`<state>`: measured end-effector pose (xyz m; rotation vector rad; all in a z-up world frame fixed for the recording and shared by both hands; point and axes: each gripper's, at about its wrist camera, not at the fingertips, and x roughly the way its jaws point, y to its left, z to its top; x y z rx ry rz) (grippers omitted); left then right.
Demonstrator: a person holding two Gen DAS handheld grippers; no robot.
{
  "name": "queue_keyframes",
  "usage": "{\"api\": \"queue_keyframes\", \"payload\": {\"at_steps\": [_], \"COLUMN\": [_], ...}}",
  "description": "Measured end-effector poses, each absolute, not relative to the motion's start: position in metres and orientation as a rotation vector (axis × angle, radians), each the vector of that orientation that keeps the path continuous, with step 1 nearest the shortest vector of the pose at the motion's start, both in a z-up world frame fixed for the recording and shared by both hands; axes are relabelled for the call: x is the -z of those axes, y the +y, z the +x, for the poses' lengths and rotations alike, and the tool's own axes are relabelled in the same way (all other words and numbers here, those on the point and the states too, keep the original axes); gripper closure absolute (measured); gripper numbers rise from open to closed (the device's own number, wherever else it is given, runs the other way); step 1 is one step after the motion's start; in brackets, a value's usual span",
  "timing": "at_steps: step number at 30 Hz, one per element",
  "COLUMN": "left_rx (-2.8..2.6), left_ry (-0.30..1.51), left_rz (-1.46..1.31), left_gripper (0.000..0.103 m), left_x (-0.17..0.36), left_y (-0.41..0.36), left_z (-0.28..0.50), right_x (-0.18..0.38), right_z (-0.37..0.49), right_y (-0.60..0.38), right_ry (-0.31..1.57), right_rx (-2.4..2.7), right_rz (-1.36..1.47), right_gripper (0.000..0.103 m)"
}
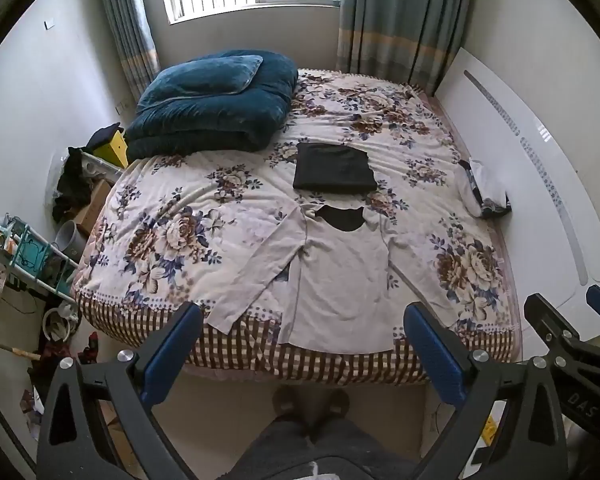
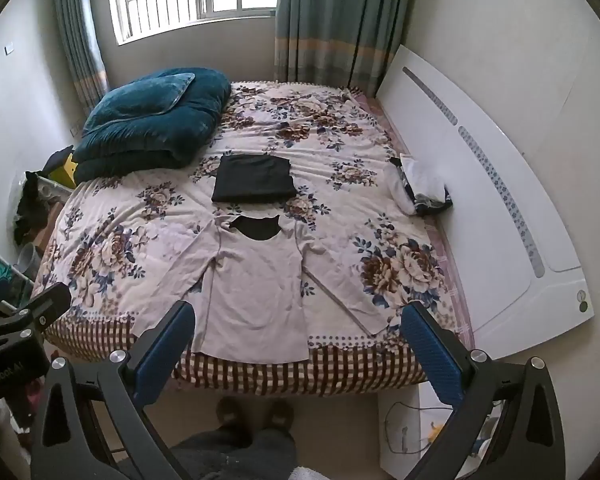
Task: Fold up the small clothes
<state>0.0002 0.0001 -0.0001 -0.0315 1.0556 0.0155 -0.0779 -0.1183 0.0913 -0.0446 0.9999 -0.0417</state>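
Left gripper (image 1: 302, 322): its blue-padded fingers are standing spread wide at the bottom of the left wrist view, holding nothing and hanging above the floor in front of the bed.
Right gripper (image 2: 300, 320): its fingers are likewise spreading wide apart across the bottom of the right wrist view, gripping nothing; its black frame is also showing at the lower right edge of the left wrist view.
Pale long-sleeved shirt (image 1: 340, 280): it is lying flat, front up, in the centre of both views near the bed's front edge, sleeves angling outward and down, hem hanging slightly over the checked border; a dark lining is showing inside the neckline.
Folded black garment (image 1: 334, 167): it is resting just above the shirt's collar in the frame, apart from it.
Bed cover (image 1: 188, 216): a floral sheet is covering the bed, filling the middle of each view.
Blue quilt (image 1: 212, 108): it is sitting folded in the upper left of the frame, a matching pillow lying on top.
White and dark clothes pile (image 1: 486, 194): it is lying at the right edge of the bed, beside the white headboard (image 1: 540, 184).
Person's feet (image 1: 310, 400): they are standing on the floor at bottom centre, between the fingers.
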Motion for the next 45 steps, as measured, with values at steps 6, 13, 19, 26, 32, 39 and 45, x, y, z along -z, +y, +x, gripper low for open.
{"api": "queue_keyframes", "payload": {"at_steps": [6, 13, 19, 26, 32, 39, 45], "left_rx": [-0.024, -0.022, -0.019, -0.023, -0.024, -0.028, -0.027], "left_ry": [1.049, 1.046, 1.043, 1.037, 1.033, 1.028, 1.026], "left_rz": [-0.03, -0.024, -0.027, -0.026, -0.026, -0.025, -0.023], "left_gripper": [0.0, 0.0, 0.0, 0.0, 0.0, 0.0, 0.0], "left_x": [0.0, 0.0, 0.0, -0.01, -0.013, -0.02, -0.018], "left_y": [0.002, -0.001, 0.0, 0.009, 0.012, 0.016, 0.014], "left_z": [0.003, 0.0, 0.0, 0.009, 0.01, 0.014, 0.012], "right_x": [-0.092, -0.093, -0.093, -0.095, -0.095, -0.097, -0.1], "right_z": [-0.074, -0.072, -0.071, -0.071, -0.07, -0.071, -0.068], "right_y": [-0.119, -0.117, -0.115, -0.115, -0.116, -0.115, -0.118], "right_ry": [1.002, 1.004, 1.004, 1.001, 0.999, 0.995, 0.992], "right_rx": [0.047, 0.045, 0.046, 0.049, 0.048, 0.05, 0.05], "right_rz": [-0.048, -0.049, -0.05, -0.048, -0.05, -0.05, -0.05], "right_gripper": [0.0, 0.0, 0.0, 0.0, 0.0, 0.0, 0.0]}}
